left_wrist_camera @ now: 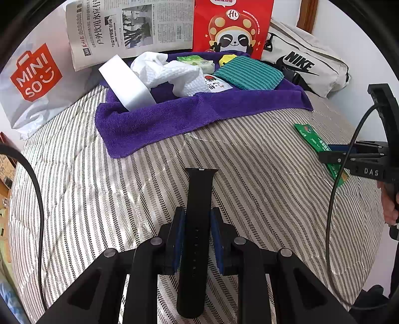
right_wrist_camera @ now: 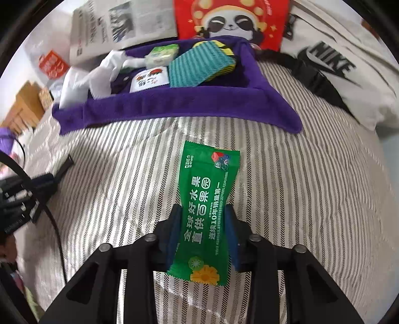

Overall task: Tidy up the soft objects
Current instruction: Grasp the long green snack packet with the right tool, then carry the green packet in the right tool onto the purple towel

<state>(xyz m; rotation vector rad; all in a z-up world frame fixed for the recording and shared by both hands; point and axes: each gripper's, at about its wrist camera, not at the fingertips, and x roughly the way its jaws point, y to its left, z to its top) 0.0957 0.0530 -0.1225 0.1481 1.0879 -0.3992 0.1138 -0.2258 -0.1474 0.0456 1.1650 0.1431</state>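
Evidently both tools are loaded for the purple-lined tray [right_wrist_camera: 179, 109]: left gripper [left_wrist_camera: 197, 231] pinches a black strap [left_wrist_camera: 197, 224], right gripper [right_wrist_camera: 203, 231] squeezes a green wipes packet [right_wrist_camera: 207, 199] above the striped bedcover [right_wrist_camera: 299, 199].

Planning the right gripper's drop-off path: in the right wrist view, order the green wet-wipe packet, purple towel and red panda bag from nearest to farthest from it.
1. Green wet-wipe packet: pinched between the right gripper's fingers.
2. Purple towel: ahead, mid-frame on the striped bedding.
3. Red panda bag: farthest, upright behind the towel.
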